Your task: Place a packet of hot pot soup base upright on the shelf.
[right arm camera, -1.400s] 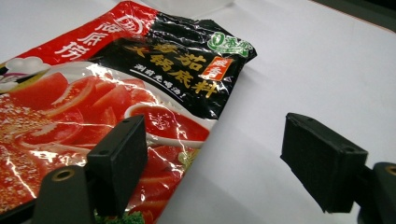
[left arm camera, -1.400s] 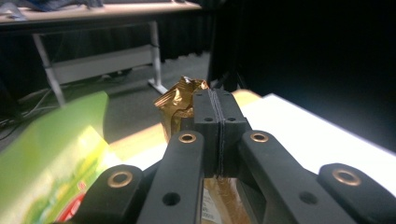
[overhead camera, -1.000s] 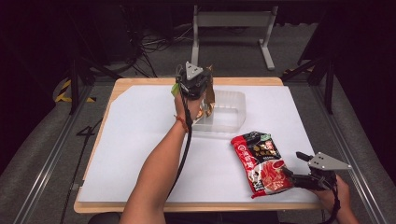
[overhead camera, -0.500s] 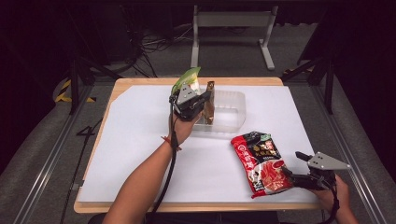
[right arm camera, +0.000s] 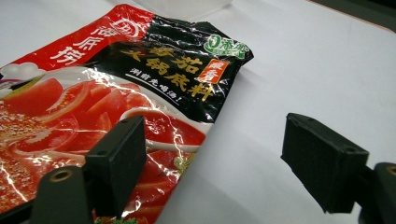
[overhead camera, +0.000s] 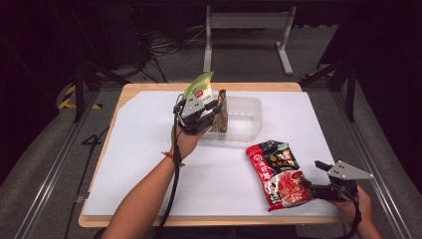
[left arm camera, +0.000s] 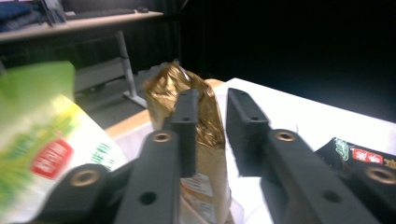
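A clear plastic tub (overhead camera: 247,110) sits at the middle back of the white table sheet. A gold packet (overhead camera: 223,110) (left arm camera: 201,105) stands upright at the tub's left end. A green and white packet (overhead camera: 199,87) (left arm camera: 42,130) leans up just left of it. My left gripper (overhead camera: 215,108) (left arm camera: 212,100) is beside both packets, open a little, and the gold packet shows beyond the gap between its jaws. A red soup-base packet (overhead camera: 276,172) (right arm camera: 107,88) lies flat at the front right. My right gripper (overhead camera: 312,174) (right arm camera: 212,140) stands wide open at the packet's right edge, one jaw over it.
The white sheet (overhead camera: 149,149) covers a wooden table whose front edge (overhead camera: 199,222) runs near my forearms. Metal rails flank the table on both sides. A grey stand (overhead camera: 246,30) and cables sit on the floor behind.
My left gripper has drawn back from above the tub toward the left and near side. The green packet now shows beside it. The right gripper has stayed put.
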